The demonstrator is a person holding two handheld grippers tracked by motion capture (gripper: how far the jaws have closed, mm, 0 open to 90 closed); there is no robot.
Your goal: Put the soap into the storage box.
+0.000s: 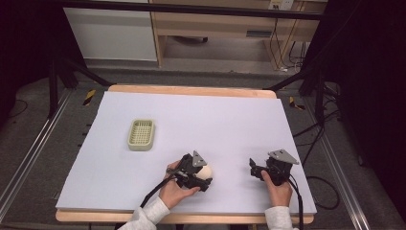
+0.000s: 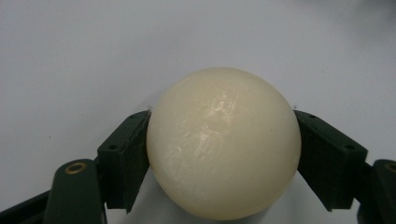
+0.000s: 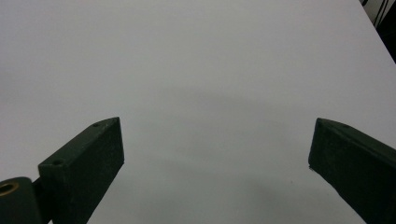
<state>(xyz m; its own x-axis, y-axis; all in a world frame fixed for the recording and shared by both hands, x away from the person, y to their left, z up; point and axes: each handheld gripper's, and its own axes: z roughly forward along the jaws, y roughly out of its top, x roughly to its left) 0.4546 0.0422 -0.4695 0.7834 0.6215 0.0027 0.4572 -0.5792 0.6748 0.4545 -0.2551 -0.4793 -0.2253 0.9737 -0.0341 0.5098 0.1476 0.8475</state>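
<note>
Item: cream ball [image 2: 223, 142], near edge of the white surface [image 1: 230, 120], clamped in my left claw [image 1: 203, 178] (right claw [image 1: 256, 168] spread, empty); I judged that smooth roundness could squirt free under uneven squeeze.

Pale sheet [image 1: 230, 120] covers table — wooden shelving [image 1: 215, 24] behind.

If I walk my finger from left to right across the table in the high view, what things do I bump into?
Pale yellow-green plastic slotted tray → left gripper with its black jaws closed on a cream-white smooth round ball → right gripper, jaws apart, holding nothing.
</note>
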